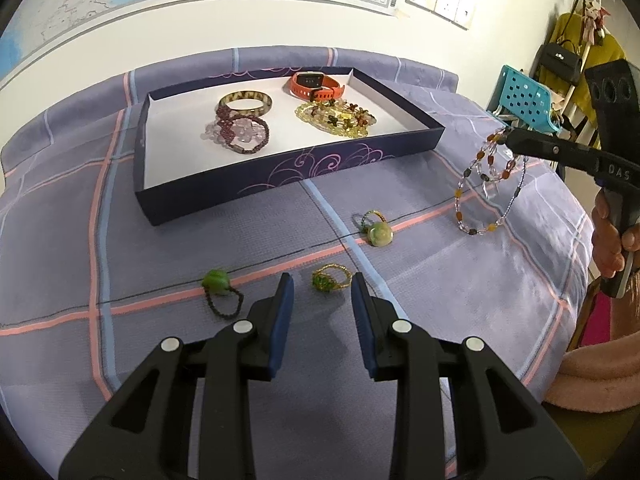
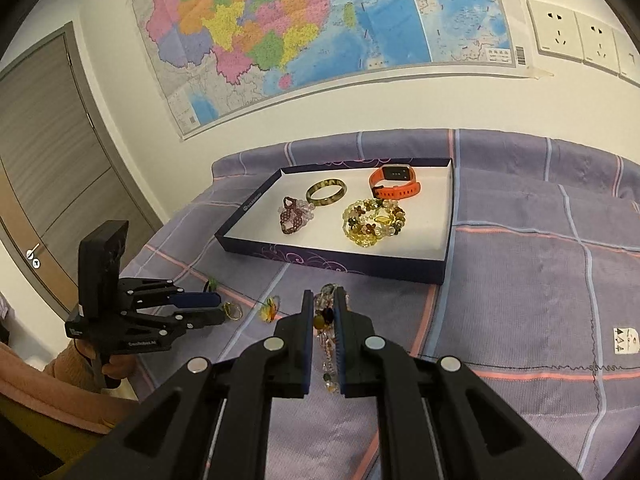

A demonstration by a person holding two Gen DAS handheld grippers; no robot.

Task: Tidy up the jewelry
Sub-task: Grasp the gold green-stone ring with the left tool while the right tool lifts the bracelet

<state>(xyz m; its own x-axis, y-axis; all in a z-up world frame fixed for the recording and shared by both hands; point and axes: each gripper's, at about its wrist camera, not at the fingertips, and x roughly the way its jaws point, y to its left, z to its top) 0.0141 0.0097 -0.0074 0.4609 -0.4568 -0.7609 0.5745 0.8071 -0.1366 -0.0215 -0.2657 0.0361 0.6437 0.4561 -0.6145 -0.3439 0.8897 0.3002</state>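
A dark blue tray (image 1: 280, 174) with a white floor sits on the bed and holds a bangle (image 1: 245, 103), a maroon bead bracelet (image 1: 240, 132), an orange watch (image 1: 316, 85) and yellow bead bracelets (image 1: 334, 118). My left gripper (image 1: 322, 292) is open, just above a gold ring with a green stone (image 1: 329, 279). A green-stone bead ring (image 1: 219, 288) and a pale green ring (image 1: 378, 231) lie nearby. My right gripper (image 2: 325, 312) is shut on a clear-and-amber bead bracelet (image 1: 486, 184), which hangs above the bed, right of the tray (image 2: 340, 258).
The purple checked bedspread (image 1: 420, 300) covers the bed, with the wall and a map behind. A turquoise chair (image 1: 524, 98) and hanging bags stand at the right. A door (image 2: 48, 168) is at the left. My left gripper shows in the right wrist view (image 2: 216, 308).
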